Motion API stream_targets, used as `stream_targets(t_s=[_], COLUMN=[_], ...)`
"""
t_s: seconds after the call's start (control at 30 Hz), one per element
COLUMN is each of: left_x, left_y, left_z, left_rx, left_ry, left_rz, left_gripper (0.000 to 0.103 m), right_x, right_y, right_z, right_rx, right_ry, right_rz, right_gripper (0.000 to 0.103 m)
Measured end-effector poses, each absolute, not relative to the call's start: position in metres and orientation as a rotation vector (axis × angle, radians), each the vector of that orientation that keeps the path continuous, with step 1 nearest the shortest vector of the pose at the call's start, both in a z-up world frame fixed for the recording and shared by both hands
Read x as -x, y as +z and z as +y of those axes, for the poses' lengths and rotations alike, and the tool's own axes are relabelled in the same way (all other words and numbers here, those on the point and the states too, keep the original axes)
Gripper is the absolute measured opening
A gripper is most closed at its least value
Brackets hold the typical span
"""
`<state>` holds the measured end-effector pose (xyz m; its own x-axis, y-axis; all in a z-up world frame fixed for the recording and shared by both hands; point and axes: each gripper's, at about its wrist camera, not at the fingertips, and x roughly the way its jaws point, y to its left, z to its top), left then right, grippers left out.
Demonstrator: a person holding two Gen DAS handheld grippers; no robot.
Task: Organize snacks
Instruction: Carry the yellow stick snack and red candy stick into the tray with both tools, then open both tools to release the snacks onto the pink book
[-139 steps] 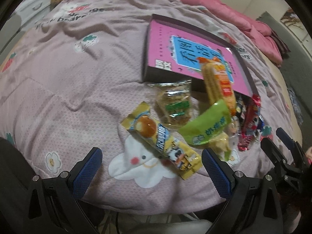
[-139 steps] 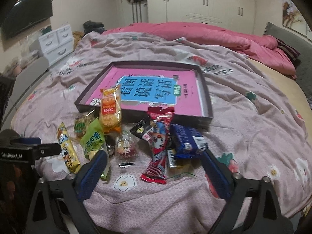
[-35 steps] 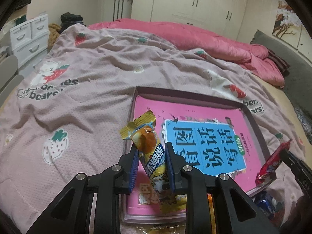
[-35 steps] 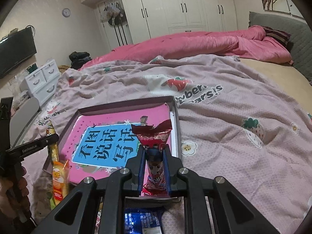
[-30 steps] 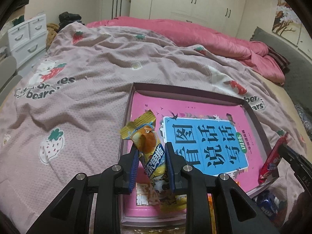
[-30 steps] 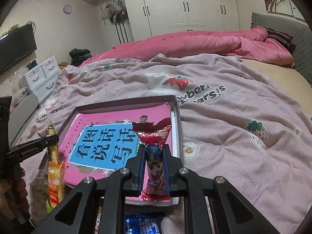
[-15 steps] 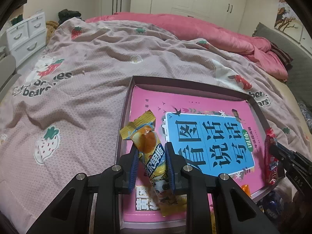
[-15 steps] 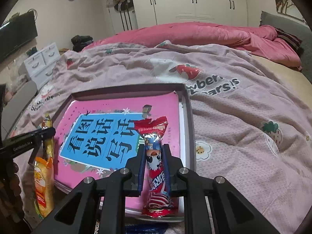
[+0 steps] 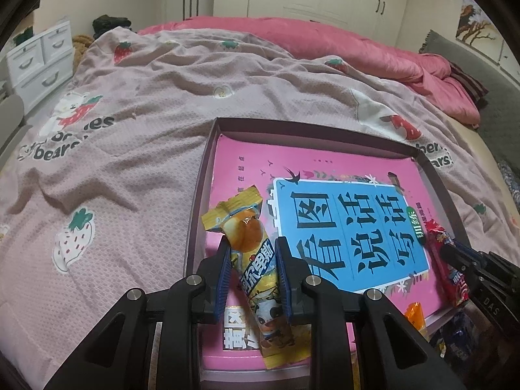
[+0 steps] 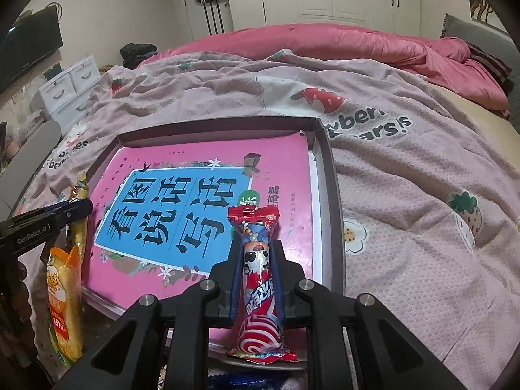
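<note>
On the left, the left hand-held gripper [image 9: 253,261] is pinching a yellow snack bar [image 9: 256,269] by its middle, the wrapper poking out fore and aft, and it hangs over the near-left corner of the shallow box [image 9: 198,195] that lies on the bed [image 9: 113,162]. A few seconds ago this bar lay in the heap on the quilt with both grippers spread wide; now it is up and over the box, whose floor shows a pink and blue printed sheet [image 9: 341,227]. Between the two, an orange snack pack [image 10: 63,295] stands against the box's near edge, outside it. On the right, the right hand-held gripper [image 10: 256,269] is clamped on a red lollipop packet [image 10: 260,279], which over the last second has come down toward the box's near-right corner (its lower end looks to be at the rim, though contact is hard to judge). Both snacks seem ready to release; the rest of the heap remains to be fetched.
</note>
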<state>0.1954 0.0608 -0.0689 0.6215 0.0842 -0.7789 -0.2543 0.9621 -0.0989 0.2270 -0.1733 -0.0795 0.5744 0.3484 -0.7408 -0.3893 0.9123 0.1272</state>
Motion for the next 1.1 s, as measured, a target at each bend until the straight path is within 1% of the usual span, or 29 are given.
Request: stream_targets(t_s=[0.2, 0.3, 0.47, 0.5, 0.6, 0.73, 0.87, 0.93, 1.03, 1.1], left_x=[-0.196, -0.196, -0.196, -0.196, -0.195, -0.192, -0.188, -0.186, -0.182, -0.179], left_y=[-0.072, -0.073, -0.072, -0.072, -0.070, -0.067, -0.061, -0.057, -0.051, -0.047], left_z=[0.061, 0.061, 0.062, 0.062, 0.063, 0.064, 0.065, 0.066, 0.067, 0.067], left_rx=[0.214, 0.227, 0.228, 0.229, 0.232, 0.230, 0.234, 0.237, 0.243, 0.242], left_ry=[0.190, 0.177, 0.169, 0.168, 0.164, 0.161, 0.159, 0.158, 0.154, 0.151], left_rz=[0.895, 0.903, 0.906, 0.906, 0.905, 0.898, 0.885, 0.878, 0.870, 0.863], left_gripper=[0.027, 0.028, 0.033, 0.034, 0.038, 0.044, 0.045, 0.046, 0.049, 0.052], right_x=[-0.227, -0.227, -0.226, -0.225, -0.223, -0.221, -0.219, -0.218, -0.217, -0.215], right_y=[-0.080, -0.080, -0.078, -0.077, -0.074, -0.070, -0.065, -0.062, -0.056, -0.053], right_z=[-0.174, -0.175, -0.176, -0.176, -0.177, -0.177, -0.179, -0.181, -0.185, -0.187], right_rx=[0.051, 0.047, 0.044, 0.043, 0.045, 0.050, 0.046, 0.036, 0.022, 0.017], right_ry=[0.434, 0.434, 0.434, 0.436, 0.442, 0.451, 0.453, 0.454, 0.460, 0.460], right_rz=[0.864, 0.864, 0.860, 0.857, 0.841, 0.823, 0.804, 0.789, 0.769, 0.755], right_gripper=[0.018, 0.019, 0.022, 0.023, 0.033, 0.034, 0.036, 0.039, 0.042, 0.043])
